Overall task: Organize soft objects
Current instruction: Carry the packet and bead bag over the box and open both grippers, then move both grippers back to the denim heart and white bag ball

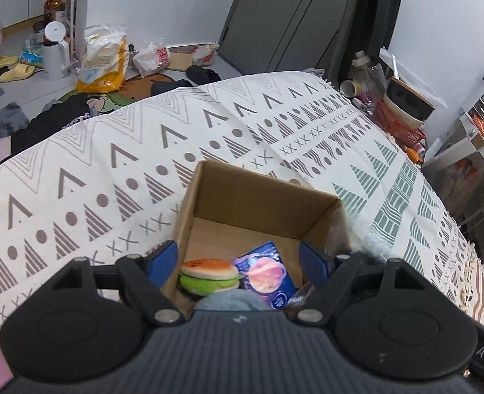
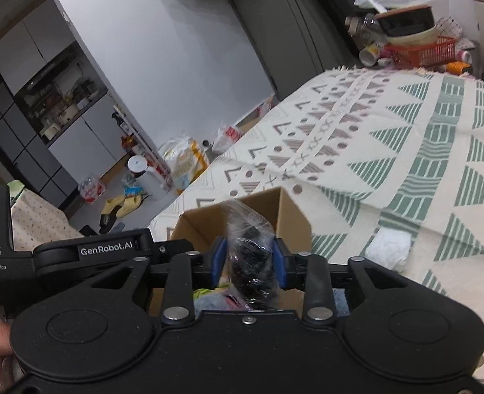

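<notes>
A dark, soft item sealed in crinkly clear plastic wrap (image 2: 250,262) sits pinched between the blue pads of the right gripper (image 2: 249,262), whose jaws are drawn in narrow on it, squeezing the bag at its middle so the loose top of the film fans out above the fingers. It is held directly over the open brown cardboard box (image 2: 242,220), which suggests the bag is meant to drop in with the other soft things; gripping it mid-body keeps the slippery film from sliding out.

From the left wrist view, the same cardboard box (image 1: 258,210) stands on the bed with its flaps open and its far half bare. Packed against the near wall are a squishy burger toy with an orange bun and green layer (image 1: 209,275), a blue packet printed with a pink planet (image 1: 264,274) touching it on the right, and a grey-blue soft cloth (image 1: 230,300) partly hidden under the gripper body. The left gripper (image 1: 238,262) has its jaws spread wide with nothing between them, one blue finger outside the box's left wall and the other near its right wall, probably poised to steady the carton.

The box rests on a cream bedspread patterned with grey and green triangles (image 1: 110,170); a white crumpled piece (image 2: 389,249), perhaps another item to collect, lies on it just beside the box.
</notes>
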The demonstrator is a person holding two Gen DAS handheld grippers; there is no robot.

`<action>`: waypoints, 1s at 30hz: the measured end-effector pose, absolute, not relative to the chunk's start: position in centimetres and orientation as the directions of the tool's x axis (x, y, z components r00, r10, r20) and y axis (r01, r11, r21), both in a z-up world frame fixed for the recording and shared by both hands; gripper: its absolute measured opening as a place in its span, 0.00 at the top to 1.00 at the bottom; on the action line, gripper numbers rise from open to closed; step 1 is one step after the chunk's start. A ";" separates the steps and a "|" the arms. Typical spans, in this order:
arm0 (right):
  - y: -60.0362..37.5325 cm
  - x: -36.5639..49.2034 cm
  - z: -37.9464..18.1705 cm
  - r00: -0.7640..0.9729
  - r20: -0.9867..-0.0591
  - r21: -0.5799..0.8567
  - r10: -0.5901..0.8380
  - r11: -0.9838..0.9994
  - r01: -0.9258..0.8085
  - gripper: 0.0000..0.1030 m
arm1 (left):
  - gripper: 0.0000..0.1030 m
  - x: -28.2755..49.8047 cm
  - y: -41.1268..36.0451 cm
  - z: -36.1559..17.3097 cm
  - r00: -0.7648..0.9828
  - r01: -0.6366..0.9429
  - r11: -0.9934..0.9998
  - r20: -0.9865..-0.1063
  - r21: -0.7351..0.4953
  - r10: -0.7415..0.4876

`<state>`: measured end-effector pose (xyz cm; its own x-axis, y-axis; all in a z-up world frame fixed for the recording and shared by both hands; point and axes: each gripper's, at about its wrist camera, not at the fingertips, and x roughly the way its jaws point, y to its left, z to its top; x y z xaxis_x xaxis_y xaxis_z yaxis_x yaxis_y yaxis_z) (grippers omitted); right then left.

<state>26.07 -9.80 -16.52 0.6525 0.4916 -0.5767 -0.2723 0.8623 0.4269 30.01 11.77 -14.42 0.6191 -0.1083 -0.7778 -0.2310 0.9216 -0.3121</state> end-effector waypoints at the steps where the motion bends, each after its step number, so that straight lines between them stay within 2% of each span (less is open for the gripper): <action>1: -9.9 26.0 -16.5 0.651 -0.574 0.436 0.497 0.858 -0.270 0.65 | 0.23 29.9 11.9 -14.3 0.619 -0.232 0.922 -0.778 -0.311 -0.107; 6: -10.8 25.7 -15.8 0.675 -0.568 0.437 0.471 0.868 -0.238 0.65 | 0.23 29.2 12.1 -13.7 0.624 -0.232 0.924 -0.776 -0.302 -0.097; 12: -12.1 25.6 -16.0 0.678 -0.606 0.417 0.415 0.892 -0.174 0.64 | 0.22 28.2 12.0 -13.0 0.628 -0.235 0.929 -0.774 -0.286 -0.079; 14: -12.5 25.6 -16.0 0.673 -0.618 0.414 0.407 0.896 -0.162 0.58 | 0.22 28.0 11.8 -12.7 0.628 -0.236 0.932 -0.775 -0.275 -0.070; 16: -13.1 25.5 -15.7 0.677 -0.619 0.417 0.398 0.897 -0.147 0.46 | 0.22 27.8 11.5 -12.5 0.626 -0.236 0.935 -0.777 -0.265 -0.062; 23: -16.5 25.5 -14.6 0.692 -0.601 0.467 0.400 0.878 -0.101 0.41 | 0.20 27.4 9.6 -11.6 0.636 -0.223 0.947 -0.771 -0.233 -0.040; 30: -18.7 25.6 -15.4 0.672 -0.632 0.499 0.386 0.866 -0.028 0.41 | 0.20 27.3 6.7 -10.5 0.651 -0.180 0.957 -0.757 -0.230 -0.060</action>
<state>25.64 -18.75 -15.36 0.6721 0.3858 -0.6320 -0.0276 0.8660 0.4993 27.28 6.68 -10.46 0.6506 -0.0595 -0.7571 -0.1796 0.9566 -0.2296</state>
